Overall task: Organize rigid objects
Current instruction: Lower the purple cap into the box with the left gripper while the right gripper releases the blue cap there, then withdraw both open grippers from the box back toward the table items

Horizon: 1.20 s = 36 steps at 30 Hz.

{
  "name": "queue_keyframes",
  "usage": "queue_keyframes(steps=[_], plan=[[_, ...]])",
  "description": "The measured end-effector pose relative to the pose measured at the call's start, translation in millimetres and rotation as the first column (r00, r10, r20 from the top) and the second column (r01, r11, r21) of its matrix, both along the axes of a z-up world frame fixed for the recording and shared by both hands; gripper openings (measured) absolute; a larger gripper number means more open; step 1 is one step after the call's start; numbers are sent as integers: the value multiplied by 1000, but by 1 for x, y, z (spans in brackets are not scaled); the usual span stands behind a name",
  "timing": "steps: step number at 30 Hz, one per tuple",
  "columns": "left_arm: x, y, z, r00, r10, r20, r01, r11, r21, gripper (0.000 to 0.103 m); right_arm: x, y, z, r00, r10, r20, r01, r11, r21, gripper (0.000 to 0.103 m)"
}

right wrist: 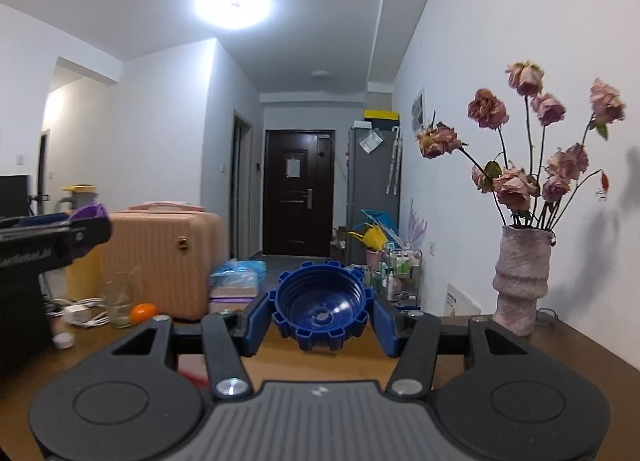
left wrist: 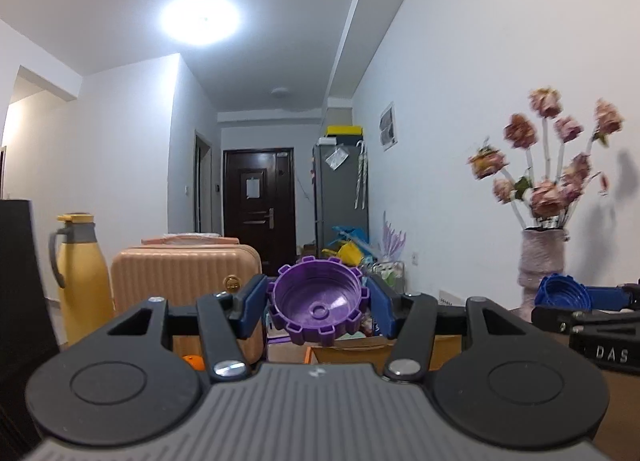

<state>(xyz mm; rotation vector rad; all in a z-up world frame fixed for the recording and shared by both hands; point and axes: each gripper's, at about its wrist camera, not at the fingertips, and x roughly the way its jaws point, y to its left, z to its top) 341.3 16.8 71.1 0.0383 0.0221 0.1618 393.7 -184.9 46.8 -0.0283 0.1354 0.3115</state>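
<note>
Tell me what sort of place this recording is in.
Most likely a lived-in apartment: a wooden table holds a vase of dried roses, a suitcase stands beside it, and a hallway leads to a dark front door.

Black linkage arms, blue jaws, silver screws.

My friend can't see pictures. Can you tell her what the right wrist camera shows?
The right hand-held gripper holds a blue toothed cap, hollow side facing the camera, above a wooden table. A vase of dried roses stands to the right.
</note>
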Motion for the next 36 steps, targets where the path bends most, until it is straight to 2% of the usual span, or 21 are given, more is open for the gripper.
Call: queue_keyframes(steps=[4,6,7,10,12,13,15,17,19,20,23,24,25,28,30,32,34,36], plan=[[57,6,-2,999,8,-43,-9,1000,-14,56,64,3,2,999,-13,-41,14,1000,12,53],[90,8,-6,996,-31,-85,29,999,-20,56,95,4,1,998,-17,-64,17,1000,8,53],[107,10,-8,992,-54,-115,50,998,-39,56,108,4,0,997,-17,-80,17,1000,7,53],[176,19,-18,953,-107,-283,81,991,-103,56,164,9,-7,978,-20,-207,13,999,-36,53],[218,25,-25,910,-126,-395,85,989,-121,56,206,14,-15,943,-15,-333,-12,997,-77,53],[237,27,-30,888,-127,-441,78,989,-127,56,227,16,-20,915,-9,-403,-33,995,-97,53],[276,30,-44,819,-145,-556,86,988,-132,56,263,18,-32,863,-33,-505,-33,992,-121,53],[311,31,-59,733,-146,-665,74,988,-135,56,296,20,-45,799,-58,-598,-31,990,-138,53],[331,33,-74,669,-142,-730,72,989,-127,56,319,24,-61,743,-93,-662,-24,986,-165,53],[341,33,-82,636,-119,-763,66,993,-101,56,327,28,-68,727,-119,-677,-19,981,-192,53],[355,36,-94,600,-94,-794,49,996,-81,57,338,42,-86,715,-173,-678,-29,961,-276,53],[358,36,-96,588,-100,-803,51,995,-87,66,339,46,-91,710,-183,-680,-30,957,-289,53],[362,36,-98,584,-79,-808,34,997,-72,73,342,50,-95,707,-198,-679,-29,951,-307,53],[368,29,-94,584,-40,-811,24,999,-32,74,348,54,-100,716,-227,-660,-24,937,-348,54],[365,31,-85,590,-55,-805,17,998,-56,76,349,56,-100,706,-236,-668,-30,932,-362,58],[358,30,-71,596,-68,-800,19,997,-71,80,344,53,-91,707,-239,-666,-25,932,-361,62],[348,30,-58,609,-65,-790,21,998,-66,90,337,47,-75,717,-237,-655,-13,935,-354,65],[335,30,-42,623,-59,-780,25,998,-56,92,327,41,-57,731,-231,-642,-3,940,-342,70]])
